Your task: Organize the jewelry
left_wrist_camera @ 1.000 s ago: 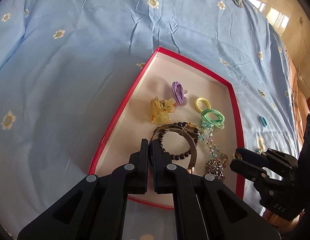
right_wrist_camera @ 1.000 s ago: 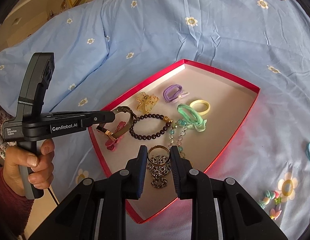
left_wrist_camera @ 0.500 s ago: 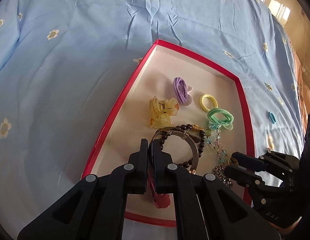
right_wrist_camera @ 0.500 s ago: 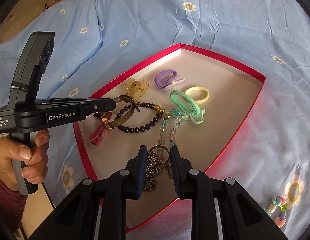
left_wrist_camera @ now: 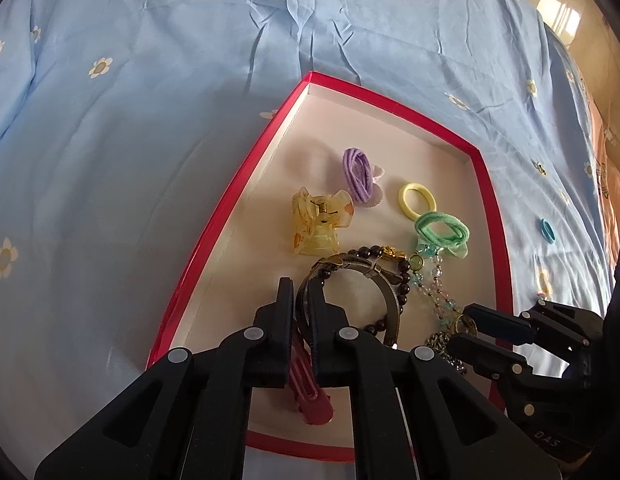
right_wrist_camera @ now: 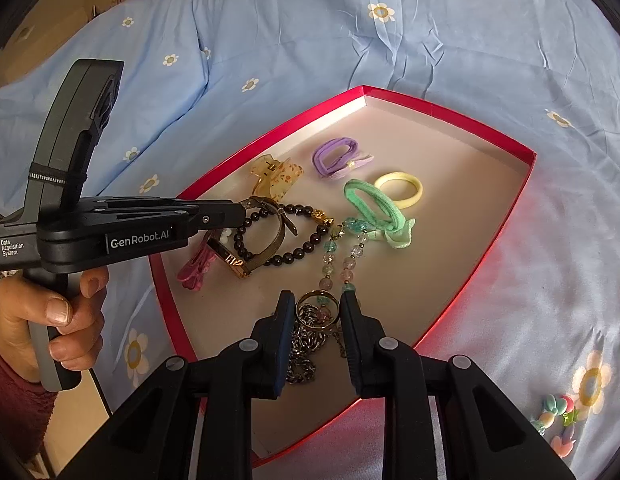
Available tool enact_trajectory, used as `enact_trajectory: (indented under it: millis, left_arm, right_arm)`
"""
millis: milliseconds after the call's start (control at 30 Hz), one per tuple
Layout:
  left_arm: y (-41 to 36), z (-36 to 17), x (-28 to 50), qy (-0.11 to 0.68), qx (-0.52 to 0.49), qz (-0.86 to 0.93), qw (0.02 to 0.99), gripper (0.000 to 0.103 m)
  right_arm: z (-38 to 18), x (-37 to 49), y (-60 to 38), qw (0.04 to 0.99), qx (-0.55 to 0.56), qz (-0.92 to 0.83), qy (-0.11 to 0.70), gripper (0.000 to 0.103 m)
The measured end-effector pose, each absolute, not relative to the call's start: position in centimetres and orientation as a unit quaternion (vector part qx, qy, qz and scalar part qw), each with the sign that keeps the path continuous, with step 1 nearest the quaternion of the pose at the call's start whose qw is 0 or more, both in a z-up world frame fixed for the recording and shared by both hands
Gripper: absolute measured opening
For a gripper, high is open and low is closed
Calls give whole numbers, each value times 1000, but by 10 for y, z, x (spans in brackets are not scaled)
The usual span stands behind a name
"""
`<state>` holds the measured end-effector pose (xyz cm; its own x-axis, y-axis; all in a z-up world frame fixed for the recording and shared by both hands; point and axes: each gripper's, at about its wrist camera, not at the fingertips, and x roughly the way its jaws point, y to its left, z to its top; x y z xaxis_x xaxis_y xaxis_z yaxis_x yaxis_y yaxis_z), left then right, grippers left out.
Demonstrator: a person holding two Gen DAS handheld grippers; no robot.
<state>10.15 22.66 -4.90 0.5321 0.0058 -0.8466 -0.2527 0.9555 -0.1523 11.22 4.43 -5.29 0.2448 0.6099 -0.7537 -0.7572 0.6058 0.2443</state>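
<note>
Left gripper (left_wrist_camera: 300, 292) pinches the bronze mesh bracelet (right_wrist_camera: 270, 240); right gripper (right_wrist_camera: 314, 306), slightly open, straddles a shiny gold ring (right_wrist_camera: 318, 308).

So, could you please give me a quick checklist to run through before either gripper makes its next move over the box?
1. Left gripper shut on the watch strap: ok.
2. Right gripper around the gold ring: ok, fingers either side.
3. Right gripper closed on the ring: not ok, there are gaps.
4. Ring free of the chain: cannot tell.
5. Strap free of the bead bracelet: not ok, they overlap.
6. Red box flat on the sheet: ok.
</note>
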Motion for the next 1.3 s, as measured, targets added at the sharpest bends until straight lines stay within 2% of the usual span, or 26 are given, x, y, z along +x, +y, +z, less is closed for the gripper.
enact_trajectory:
  millis: [300,433,600,667,700,767,933,1000,1200,1267,1300]
  left_arm:
    - [227,-49,101,478,-134,75,865,7]
    - [229,-47,99,475,-139,75,866,15]
    - [229,-42,94,470,-142,76,868,16]
    - [228,-39,92,467,-144,76,869,23]
    - [228,-38,90,465,-146,77,870,27]
    - [228,-34,85,459,-148,80,873,40]
    - [227,-24,69,444,-156,87,878,49]
    - [227,-19,62,436,-157,91,881,54]
    - [224,-8,42,415,-167,98,889,75]
    - [223,-8,38,412,-171,102,889,84]
    - [223,-8,35,411,-174,103,889,84]
  right_arm:
    - [-53,112,45,784,-86,435,434,24]
    - [-52,111,45,784,-82,435,435,25]
    - [-51,109,41,786,-75,434,435,28]
    - [-48,108,38,788,-70,433,432,30]
    - [-46,107,36,789,-66,434,430,36]
    - [-40,105,31,793,-58,434,424,44]
    - [-23,101,19,807,-40,429,404,56]
    - [-18,98,14,813,-35,426,396,68]
    - [-9,89,2,823,-19,427,373,85]
    - [-9,87,-1,825,-13,427,371,88]
    - [-9,87,-3,825,-11,427,371,89]
